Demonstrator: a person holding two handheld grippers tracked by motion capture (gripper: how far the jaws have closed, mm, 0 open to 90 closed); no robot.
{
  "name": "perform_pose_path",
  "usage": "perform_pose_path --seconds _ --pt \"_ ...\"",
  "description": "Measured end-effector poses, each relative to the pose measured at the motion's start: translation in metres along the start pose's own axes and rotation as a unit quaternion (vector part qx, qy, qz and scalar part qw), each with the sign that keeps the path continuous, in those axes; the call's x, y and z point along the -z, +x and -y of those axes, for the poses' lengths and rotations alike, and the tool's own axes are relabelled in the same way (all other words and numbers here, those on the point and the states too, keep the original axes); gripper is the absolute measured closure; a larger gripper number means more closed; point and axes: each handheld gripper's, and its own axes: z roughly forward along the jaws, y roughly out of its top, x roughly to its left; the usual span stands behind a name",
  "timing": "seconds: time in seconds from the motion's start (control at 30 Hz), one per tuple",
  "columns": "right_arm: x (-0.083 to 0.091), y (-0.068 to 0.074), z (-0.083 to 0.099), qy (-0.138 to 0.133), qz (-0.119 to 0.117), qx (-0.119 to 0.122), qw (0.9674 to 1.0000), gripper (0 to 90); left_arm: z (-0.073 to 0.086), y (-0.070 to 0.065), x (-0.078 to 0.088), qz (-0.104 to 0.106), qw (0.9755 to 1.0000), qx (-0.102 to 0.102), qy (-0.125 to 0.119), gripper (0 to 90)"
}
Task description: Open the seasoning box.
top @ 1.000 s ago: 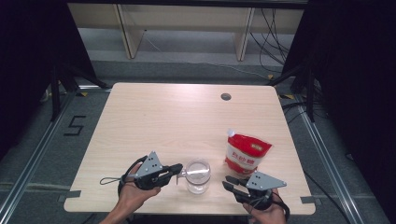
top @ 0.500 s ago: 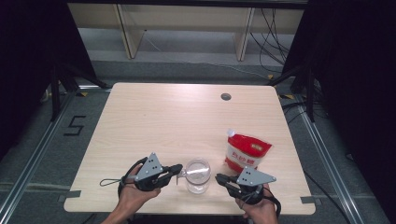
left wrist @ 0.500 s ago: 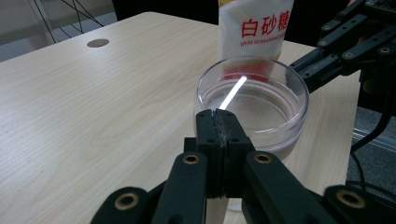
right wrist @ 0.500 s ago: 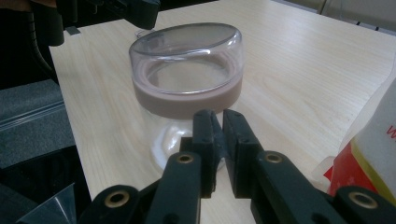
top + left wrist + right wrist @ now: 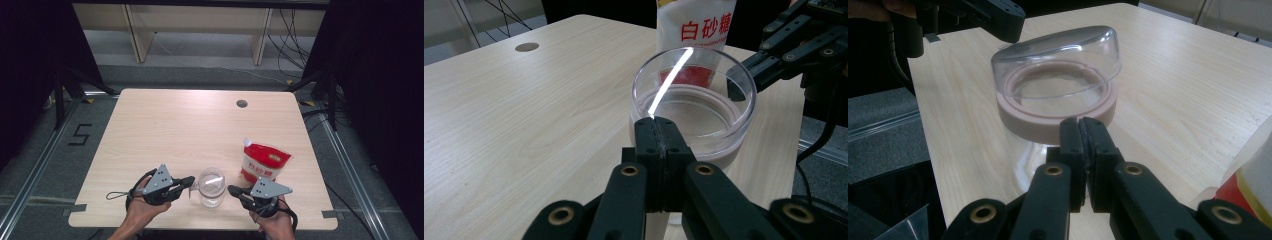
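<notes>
A clear jar (image 5: pixel 211 186) with a clear domed lid and a pinkish seal ring stands near the table's front edge. It also appears in the left gripper view (image 5: pixel 694 105) and the right gripper view (image 5: pixel 1058 95). My left gripper (image 5: pixel 191 181) is shut, its tips at the jar's left side (image 5: pixel 656 122). My right gripper (image 5: pixel 231 190) has just been closing and is shut with nothing between its jaws, its tips close to the jar's right side (image 5: pixel 1080 122). A red and white sugar bag (image 5: pixel 265 162) stands behind the right gripper.
The wooden table (image 5: pixel 200 125) has a round cable hole (image 5: pixel 242 103) at the back right. A hand holds each gripper at the front edge. Shelving stands on the floor beyond the table, with dark curtains on both sides.
My right gripper has moved left toward the jar and its jaws have come together. The left gripper, jar and bag have stayed put.
</notes>
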Motion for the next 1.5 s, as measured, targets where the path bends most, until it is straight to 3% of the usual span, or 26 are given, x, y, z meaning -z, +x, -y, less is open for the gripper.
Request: perform_pose_path --seconds 0.13,0.57,0.63,0.67,0.7,0.77,0.8,0.87,0.9,0.93,1.0,1.07,1.13,1.17,1.3,1.43,1.47,1.5 --pt "-0.001 -0.002 -0.004 -0.003 -0.013 0.005 0.9999 88.6 0.000 0.000 0.000 0.001 1.0000 0.000 0.001 89.0" --pt "-0.009 -0.002 -0.010 -0.008 -0.013 0.016 0.9998 88.5 0.000 0.001 0.000 0.004 1.0000 0.009 0.000 87.6" --pt "-0.009 -0.001 -0.012 -0.008 -0.012 0.018 0.9997 88.5 -0.001 0.003 0.002 0.013 0.9996 0.022 0.008 77.5" --pt "-0.009 -0.002 -0.013 -0.010 -0.014 0.021 0.9996 88.5 -0.001 0.005 0.003 0.021 0.9996 0.016 0.009 70.6" --pt "-0.009 -0.001 -0.014 -0.014 -0.008 0.016 0.9997 88.5 -0.001 0.005 0.004 0.018 0.9995 0.022 0.013 65.0" --pt "-0.009 -0.003 -0.016 -0.015 -0.009 0.031 0.9994 88.6 -0.001 0.007 0.006 0.014 0.9997 0.015 0.014 52.6" --pt "-0.009 -0.002 -0.017 -0.011 -0.012 0.022 0.9996 88.5 0.000 0.005 0.007 0.011 0.9994 0.028 0.015 46.5" --pt "-0.010 -0.002 -0.018 -0.019 -0.021 0.026 0.9992 88.5 0.002 0.004 0.009 0.008 0.9994 0.026 0.021 41.2" --pt "-0.010 -0.001 -0.019 -0.020 -0.013 0.023 0.9994 88.5 0.004 0.005 0.010 0.015 0.9994 0.019 0.026 38.3" --pt "-0.011 -0.001 -0.020 -0.022 -0.016 0.025 0.9993 88.5 0.005 0.004 0.011 0.015 0.9990 0.026 0.034 34.2" --pt "-0.011 0.000 -0.022 -0.021 -0.012 0.029 0.9993 88.6 0.011 0.001 0.012 0.022 0.9983 0.026 0.047 29.6" --pt "-0.012 0.000 -0.024 -0.023 -0.011 0.037 0.9990 88.5 0.016 -0.002 0.013 0.013 0.9981 0.020 0.056 28.0" --pt "-0.013 0.002 -0.026 -0.030 -0.013 0.030 0.9990 88.5 0.021 -0.001 0.014 0.015 0.9977 0.003 0.067 25.9" --pt "-0.013 0.003 -0.027 -0.028 -0.017 0.031 0.9990 88.5 0.025 -0.004 0.014 0.008 0.9973 0.022 0.069 25.3" --pt "-0.016 0.007 -0.032 -0.037 -0.020 0.035 0.9985 88.5 0.034 0.001 0.016 -0.005 0.9961 0.040 0.079 21.6" --pt "-0.018 0.011 -0.036 -0.040 -0.021 0.039 0.9982 88.3 0.039 0.005 0.020 -0.023 0.9954 0.046 0.081 19.4" --pt "-0.019 0.012 -0.037 -0.042 -0.023 0.040 0.9981 88.3 0.040 0.008 0.021 -0.021 0.9961 0.033 0.079 17.6" --pt "-0.020 0.014 -0.037 -0.049 -0.015 0.040 0.9979 88.3 0.042 0.006 0.021 -0.030 0.9952 0.050 0.079 15.4"
